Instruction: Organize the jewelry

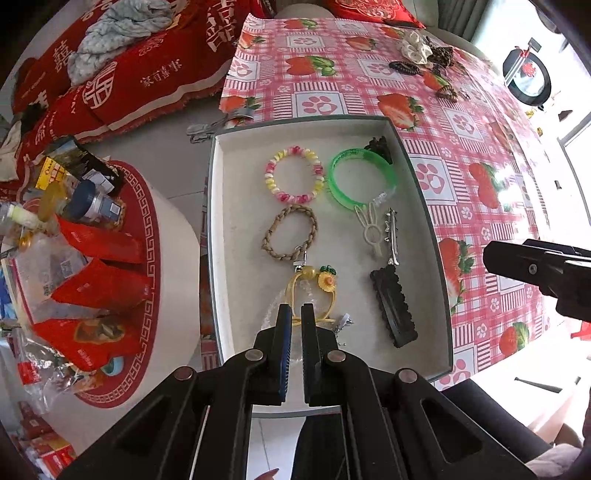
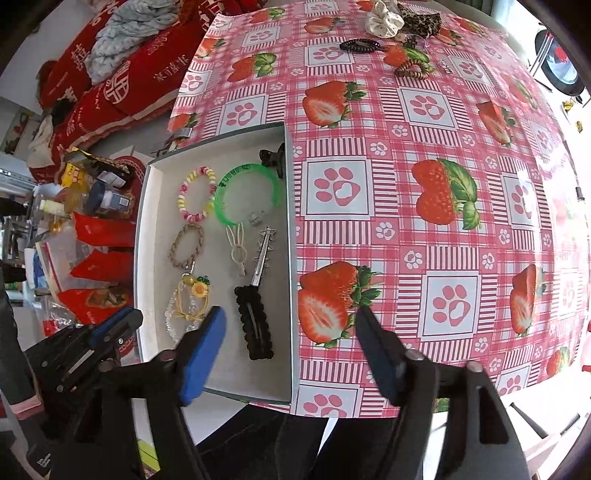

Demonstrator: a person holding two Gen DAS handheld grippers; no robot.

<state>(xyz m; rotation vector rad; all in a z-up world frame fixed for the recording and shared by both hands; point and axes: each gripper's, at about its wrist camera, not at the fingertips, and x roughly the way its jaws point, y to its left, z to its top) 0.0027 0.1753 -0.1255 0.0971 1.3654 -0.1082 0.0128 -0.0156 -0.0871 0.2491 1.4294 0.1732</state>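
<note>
We see the right gripper point(image 2: 288, 328) spread wide, holding nothing, above the tray's point(image 2: 291, 258) right wall; our left gripper point(image 1: 295, 314) is pressed together (empty). The black hair clip point(image 2: 255, 325) lies inside, long axis near-to-far.

Shallow grey tray point(image 1: 221, 236) at the surface's edge holds the sorted jewelry, all lying flat. Back row: pink-yellow bead bracelet point(image 1: 294, 174), green bangle point(image 1: 361, 178) with a black claw clip point(image 1: 379, 147) behind it. Middle: braided tan bracelet point(image 1: 290, 234), white rabbit-shaped clip point(image 1: 371, 229), silver toothed clip point(image 1: 392, 236). Front: clear-bead bracelet with sunflower charm point(image 1: 325, 282), black scalloped snap clip point(image 1: 393, 306). Loose scrunchies point(image 2: 380, 20) and coil ties point(image 2: 359, 45) at far side.
</note>
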